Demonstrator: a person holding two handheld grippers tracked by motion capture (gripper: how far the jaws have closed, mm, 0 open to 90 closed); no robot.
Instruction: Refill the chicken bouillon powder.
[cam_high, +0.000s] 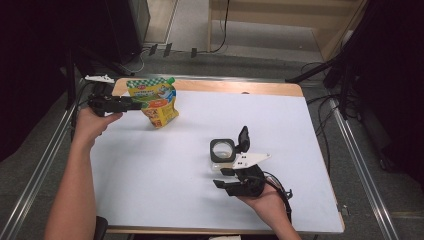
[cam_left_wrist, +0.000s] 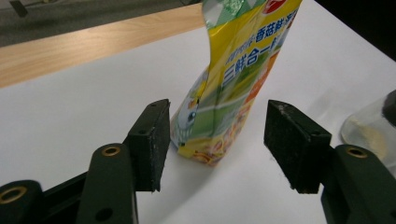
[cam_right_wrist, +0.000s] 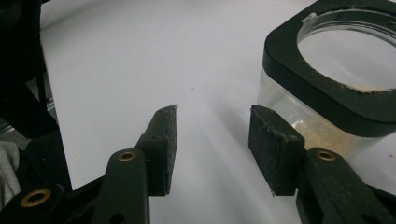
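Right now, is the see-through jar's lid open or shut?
Open. In the high view the black lid stands flipped up behind the jar, and the right gripper view looks straight down through its open round mouth.

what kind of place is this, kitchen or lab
Most likely a lab or recording setup, not a kitchen: a white-topped table framed by metal rails, cables trailing over a bare floor, and just a pouch and a jar laid out.

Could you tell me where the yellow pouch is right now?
In the high view the pouch stands upright at the table's far left, just ahead of the left claw; the left gripper view shows it between that claw's open jaws, untouched.
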